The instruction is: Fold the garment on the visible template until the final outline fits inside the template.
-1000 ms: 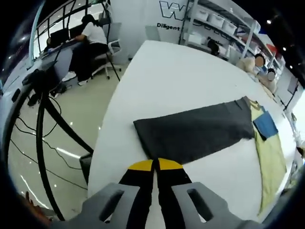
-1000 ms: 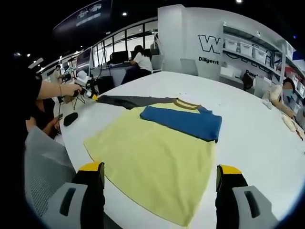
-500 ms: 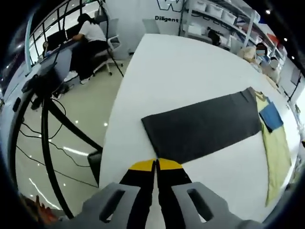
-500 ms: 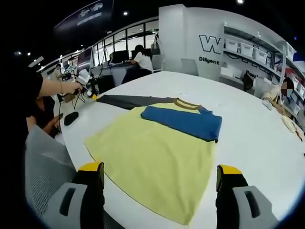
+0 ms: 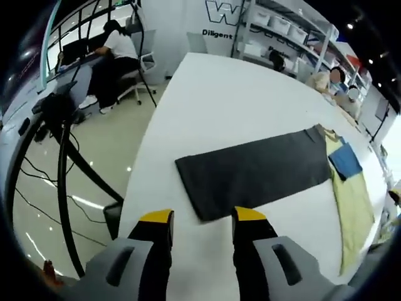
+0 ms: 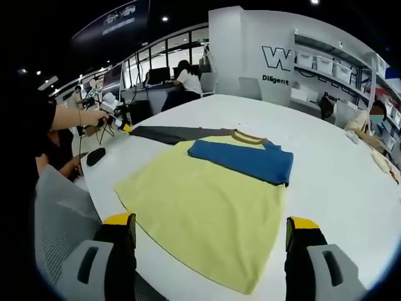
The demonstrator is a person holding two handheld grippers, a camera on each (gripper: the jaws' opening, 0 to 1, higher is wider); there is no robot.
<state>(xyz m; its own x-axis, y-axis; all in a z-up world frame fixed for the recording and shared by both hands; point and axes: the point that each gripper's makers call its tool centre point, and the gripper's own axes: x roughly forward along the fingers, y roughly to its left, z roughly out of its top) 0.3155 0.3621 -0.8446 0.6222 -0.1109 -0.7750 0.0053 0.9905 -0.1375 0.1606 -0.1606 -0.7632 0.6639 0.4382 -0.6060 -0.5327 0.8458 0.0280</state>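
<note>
Lying flat on the white surface [image 6: 326, 169], the garment [image 6: 207, 207] is a yellow shirt with a blue sleeve [image 6: 244, 160] folded across its upper body and a dark grey sleeve [image 5: 257, 172] stretched straight out to the side. Brown-trimmed collar [image 6: 247, 137] sits just above the blue sleeve. No template outline can be made out on the surface.

Left tongs [image 5: 202, 219]: jaws apart, yellow tips with a clear gap, nothing between them, hovering just short of the cuff end of the grey sleeve, not touching it. In the right gripper view the left tongs [image 6: 122, 125] show far off, held in the person's hand [image 6: 94, 116] at the tip of the grey sleeve.

Right tongs [image 6: 210, 222]: jaws spread wide, empty, the 2 yellow tips flanking the shirt's hem, above the cloth; contact cannot be told.

Off the surface: a black tripod [image 5: 59, 157] on the glossy floor, a seated person [image 5: 119, 53] at a desk [image 5: 75, 63], shelving with bins [image 5: 288, 28] at the back wall, a grey mesh chair back [image 6: 59, 219] near the right tongs.
</note>
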